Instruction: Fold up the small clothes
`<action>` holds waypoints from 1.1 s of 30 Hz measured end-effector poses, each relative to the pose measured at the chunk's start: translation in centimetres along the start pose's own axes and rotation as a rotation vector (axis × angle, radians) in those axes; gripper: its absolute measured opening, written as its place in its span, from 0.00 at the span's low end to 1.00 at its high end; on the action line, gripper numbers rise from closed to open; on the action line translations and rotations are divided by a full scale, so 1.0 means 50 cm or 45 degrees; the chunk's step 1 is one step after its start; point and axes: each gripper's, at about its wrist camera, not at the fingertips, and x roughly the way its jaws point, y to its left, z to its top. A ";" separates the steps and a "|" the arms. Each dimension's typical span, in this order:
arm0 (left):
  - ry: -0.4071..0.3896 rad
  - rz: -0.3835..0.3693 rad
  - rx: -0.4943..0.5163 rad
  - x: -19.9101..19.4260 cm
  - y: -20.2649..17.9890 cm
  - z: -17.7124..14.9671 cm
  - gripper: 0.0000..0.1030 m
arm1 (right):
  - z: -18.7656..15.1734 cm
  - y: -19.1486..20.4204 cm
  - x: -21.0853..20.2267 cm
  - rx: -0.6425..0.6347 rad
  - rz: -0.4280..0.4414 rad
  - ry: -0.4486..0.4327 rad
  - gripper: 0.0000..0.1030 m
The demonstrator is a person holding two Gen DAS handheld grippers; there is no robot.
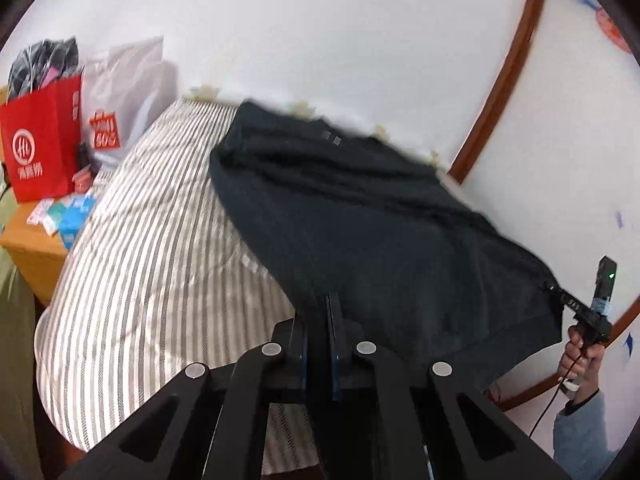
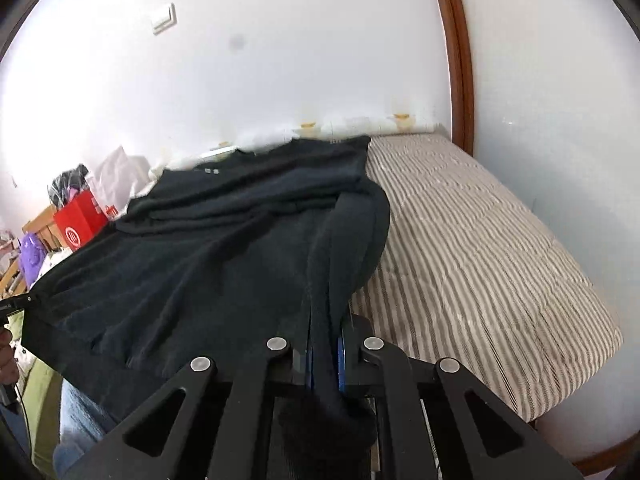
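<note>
A home bedroom. A bed (image 1: pixel 152 240) with a striped quilt stands against a white wall (image 1: pixel 320 32). Shopping bags (image 1: pixel 44 140) crowd a wooden side table (image 1: pixel 28 248) at far left.

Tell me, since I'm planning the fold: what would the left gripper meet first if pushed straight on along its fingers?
The left gripper is already shut on the near hem of the dark navy knit garment. Going straight on, it would probably just push into that cloth, with the grey-striped quilted bedcover beneath; depth is unclear.
</note>
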 end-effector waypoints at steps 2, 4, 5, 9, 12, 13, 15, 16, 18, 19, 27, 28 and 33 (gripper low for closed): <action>-0.050 -0.011 -0.005 -0.011 -0.006 0.018 0.07 | 0.018 -0.001 -0.005 0.019 0.013 -0.033 0.08; -0.110 -0.033 -0.023 -0.022 -0.009 0.048 0.07 | 0.039 0.000 -0.009 0.033 0.017 -0.069 0.08; -0.129 -0.038 -0.030 -0.024 -0.009 0.060 0.07 | 0.053 0.001 -0.006 0.043 0.020 -0.077 0.08; -0.185 -0.018 -0.044 -0.023 -0.009 0.106 0.07 | 0.117 0.003 -0.001 0.066 0.035 -0.119 0.08; -0.213 0.020 -0.066 -0.011 -0.001 0.143 0.07 | 0.161 0.001 0.006 0.069 0.040 -0.134 0.08; -0.221 0.028 -0.076 -0.004 0.002 0.159 0.07 | 0.180 0.003 0.014 0.063 0.037 -0.138 0.08; -0.223 0.045 -0.091 0.014 0.008 0.187 0.07 | 0.213 0.006 0.035 0.050 0.032 -0.147 0.08; -0.219 0.065 -0.092 0.028 0.011 0.204 0.07 | 0.229 0.009 0.050 0.042 0.025 -0.144 0.08; -0.213 0.090 -0.094 0.056 0.015 0.233 0.07 | 0.262 0.014 0.083 0.031 0.023 -0.145 0.08; -0.209 0.105 -0.089 0.072 0.017 0.249 0.07 | 0.273 0.012 0.096 0.029 0.025 -0.145 0.08; -0.154 0.213 -0.057 0.212 0.037 0.356 0.07 | 0.372 -0.002 0.251 0.062 0.022 -0.102 0.08; -0.148 0.227 -0.053 0.228 0.040 0.363 0.07 | 0.379 -0.003 0.271 0.063 0.019 -0.095 0.08; -0.076 0.297 -0.041 0.318 0.059 0.384 0.08 | 0.389 -0.013 0.385 0.058 -0.018 -0.009 0.08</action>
